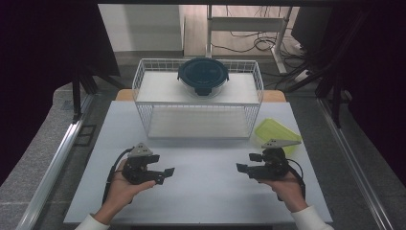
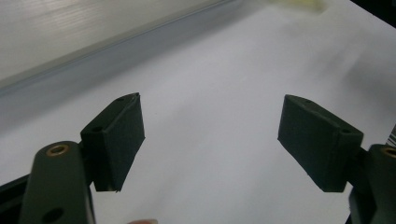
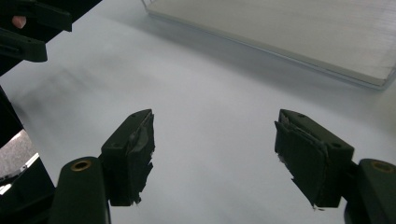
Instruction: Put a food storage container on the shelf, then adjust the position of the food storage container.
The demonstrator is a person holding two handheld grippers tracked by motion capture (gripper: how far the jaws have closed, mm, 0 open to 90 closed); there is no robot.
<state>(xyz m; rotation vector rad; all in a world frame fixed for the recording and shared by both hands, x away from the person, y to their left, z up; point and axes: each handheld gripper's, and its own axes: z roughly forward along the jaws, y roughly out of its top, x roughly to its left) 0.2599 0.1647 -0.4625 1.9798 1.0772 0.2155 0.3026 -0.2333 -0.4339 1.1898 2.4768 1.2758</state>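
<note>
Both hands resting low over surface (image 1: 201, 191), left gripper (image 1: 165, 175) and right gripper (image 1: 246, 163) jaws released, gripping nothing; probably preparing reach toward yellow lid (image 1: 275, 132).

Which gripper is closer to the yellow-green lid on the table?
Right. The right gripper sits just in front of the lid, almost beside it; the left gripper is far across the table.

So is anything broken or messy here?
Yes, a little. The right hand-held gripper has ragged, peeling pads, frayed at the edges. Otherwise things look tidy: the round lidded container sits upright on the wire rack.
</note>
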